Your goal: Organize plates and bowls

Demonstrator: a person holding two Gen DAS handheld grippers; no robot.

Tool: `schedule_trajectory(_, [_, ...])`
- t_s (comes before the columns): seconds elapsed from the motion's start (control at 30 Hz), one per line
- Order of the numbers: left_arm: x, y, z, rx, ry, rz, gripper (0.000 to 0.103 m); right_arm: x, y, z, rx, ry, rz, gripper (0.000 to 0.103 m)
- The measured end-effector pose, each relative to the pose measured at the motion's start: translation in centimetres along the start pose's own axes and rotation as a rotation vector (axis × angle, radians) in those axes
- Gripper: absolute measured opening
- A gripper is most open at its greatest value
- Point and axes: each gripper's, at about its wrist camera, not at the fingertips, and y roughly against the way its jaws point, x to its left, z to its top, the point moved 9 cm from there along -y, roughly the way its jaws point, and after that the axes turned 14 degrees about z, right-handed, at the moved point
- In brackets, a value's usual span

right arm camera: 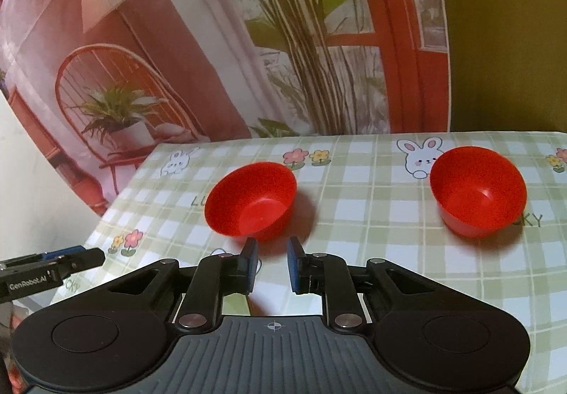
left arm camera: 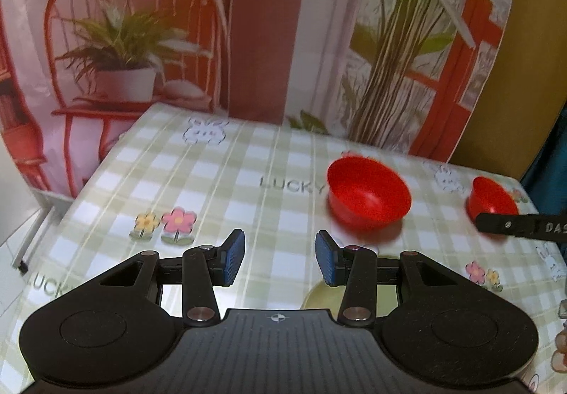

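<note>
Two red plastic bowls stand upright on the checked tablecloth. In the left wrist view the nearer bowl [left arm camera: 368, 193] lies ahead and to the right of my left gripper [left arm camera: 280, 247], which is open with only cloth between its blue pads. The second bowl [left arm camera: 490, 197] is partly hidden by a finger of my right gripper [left arm camera: 496, 222]. A pale yellow-green plate [left arm camera: 319, 294] shows under the left gripper. In the right wrist view my right gripper [right arm camera: 271, 248] stands narrowly open and empty, just short of the left bowl [right arm camera: 251, 202]. The other bowl [right arm camera: 478, 190] sits at the right.
The table [right arm camera: 372, 252] carries a green-and-white cloth with bunnies and flowers. A printed backdrop [right arm camera: 177, 57] of a chair and plants hangs behind its far edge. My left gripper's tip [right arm camera: 85, 257] pokes in at the left. The table's left edge [left arm camera: 88, 188] drops off.
</note>
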Motion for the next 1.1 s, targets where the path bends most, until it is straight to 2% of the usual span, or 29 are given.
schedule_trajectory(0.27, [-2.8, -1.6, 2.4, -0.045, -0.046, -0.061, 0.046, -0.8, -2.3, 1.0, -0.004, -0.015, 0.008, 0.021])
schedule_trajectory(0.63, [-7.0, -8.3, 3.0, 0.022, -0.093, -0.155, 0.046, -2.5, -8.0, 1.7, 0.048, -0.017, 0.012, 0.021])
schedule_trajectory(0.83, [-7.5, -11.7, 2.9, 0.056, -0.095, -0.155, 0.046, -3.8, -10.9, 1.9, 0.077, -0.034, -0.002, 0.021])
schedule_trajectory(1.1, [-8.1, -14.1, 2.4, 0.093, -0.079, -0.164, 0.044, -5.1, -12.1, 1.8, 0.083, -0.071, -0.019, 0.021])
